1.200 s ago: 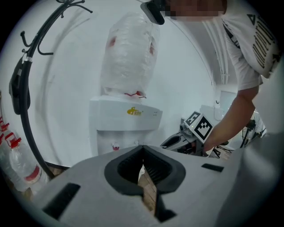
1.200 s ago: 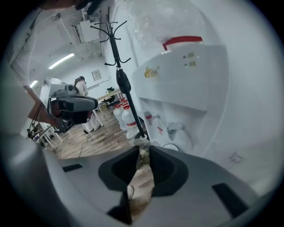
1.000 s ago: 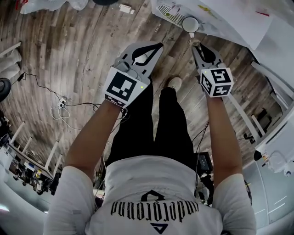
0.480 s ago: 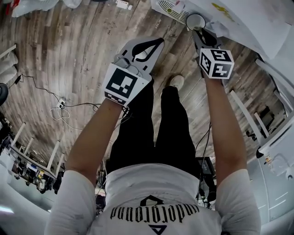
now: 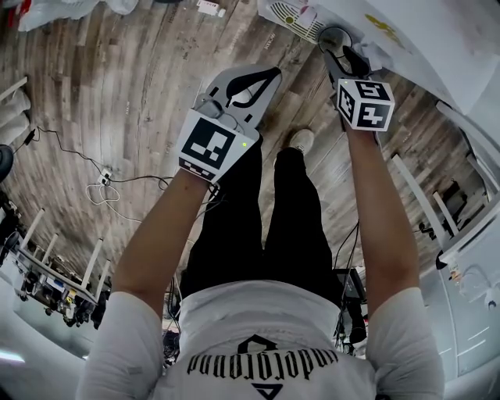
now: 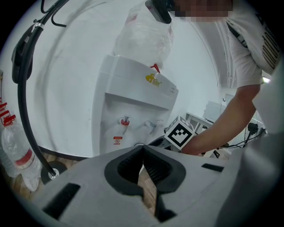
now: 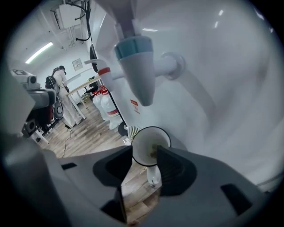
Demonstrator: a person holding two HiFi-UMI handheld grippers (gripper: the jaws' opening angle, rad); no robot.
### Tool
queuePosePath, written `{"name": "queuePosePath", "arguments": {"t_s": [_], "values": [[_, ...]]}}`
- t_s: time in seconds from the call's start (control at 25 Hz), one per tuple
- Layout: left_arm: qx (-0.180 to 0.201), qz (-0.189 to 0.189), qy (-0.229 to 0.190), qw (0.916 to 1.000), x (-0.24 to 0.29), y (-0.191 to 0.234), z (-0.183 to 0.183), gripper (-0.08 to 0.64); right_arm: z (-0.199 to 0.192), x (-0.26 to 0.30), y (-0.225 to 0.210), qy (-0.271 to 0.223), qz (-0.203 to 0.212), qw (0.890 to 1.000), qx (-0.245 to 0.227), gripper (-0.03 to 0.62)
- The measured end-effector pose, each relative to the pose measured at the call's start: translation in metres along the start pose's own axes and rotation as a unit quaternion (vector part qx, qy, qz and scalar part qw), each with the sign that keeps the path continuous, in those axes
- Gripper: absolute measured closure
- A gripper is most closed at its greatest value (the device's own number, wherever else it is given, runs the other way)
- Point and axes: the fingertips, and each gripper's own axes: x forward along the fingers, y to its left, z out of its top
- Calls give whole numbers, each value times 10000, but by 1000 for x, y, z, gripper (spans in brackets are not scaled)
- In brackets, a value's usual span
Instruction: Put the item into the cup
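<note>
A white paper cup [image 7: 151, 148] stands under the blue-tipped tap [image 7: 137, 66] of a white water dispenser [image 6: 133, 102]. A small tan bit lies inside the cup. My right gripper [image 7: 146, 155] is around the cup, its jaws opening, and the round rim sits unsqueezed between the pads. In the head view the cup [image 5: 334, 37] is at the top, just beyond the right gripper [image 5: 341, 53]. My left gripper [image 5: 269, 74] hangs over the wooden floor to the left, shut with nothing in it; its tips [image 6: 143, 150] meet.
A red-tipped tap [image 7: 104, 73] is left of the blue one. The dispenser's slotted drip tray [image 5: 291, 14] lies left of the cup. Water bottles [image 6: 17, 155] stand on the floor beside the dispenser. Cables [image 5: 101, 180] trail over the floor at left.
My right gripper has carried the cup up and forward to the dispenser and its jaws have spread. The left gripper has hardly moved.
</note>
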Motion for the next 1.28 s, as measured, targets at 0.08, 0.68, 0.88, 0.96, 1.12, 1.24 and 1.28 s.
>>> {"name": "queuePosePath", "arguments": {"t_s": [0.08, 0.68, 0.88, 0.96, 1.12, 1.24, 1.28], "values": [[-4, 5, 5, 10000, 1, 1, 0, 554, -1, 1, 2, 7, 23, 10000, -38, 407], [121, 21, -8, 9999, -7, -14, 13, 554, -1, -41, 24, -246, 148, 9995, -99, 394], [326, 70, -106, 9994, -21, -34, 44, 554, 8, -89, 42, -461, 231, 9982, -298, 396], [420, 99, -163, 9989, -29, -43, 59, 554, 18, -113, 49, -614, 250, 9970, -389, 399], [604, 166, -300, 9976, -51, -70, 94, 554, 43, -172, 65, -949, 297, 9926, -696, 414], [711, 212, -418, 9964, -74, -103, 120, 554, 57, -225, 79, -1191, 375, 9885, -849, 428], [726, 234, -460, 9960, -81, -114, 127, 554, 61, -242, 84, -1271, 400, 9871, -890, 433]]}}
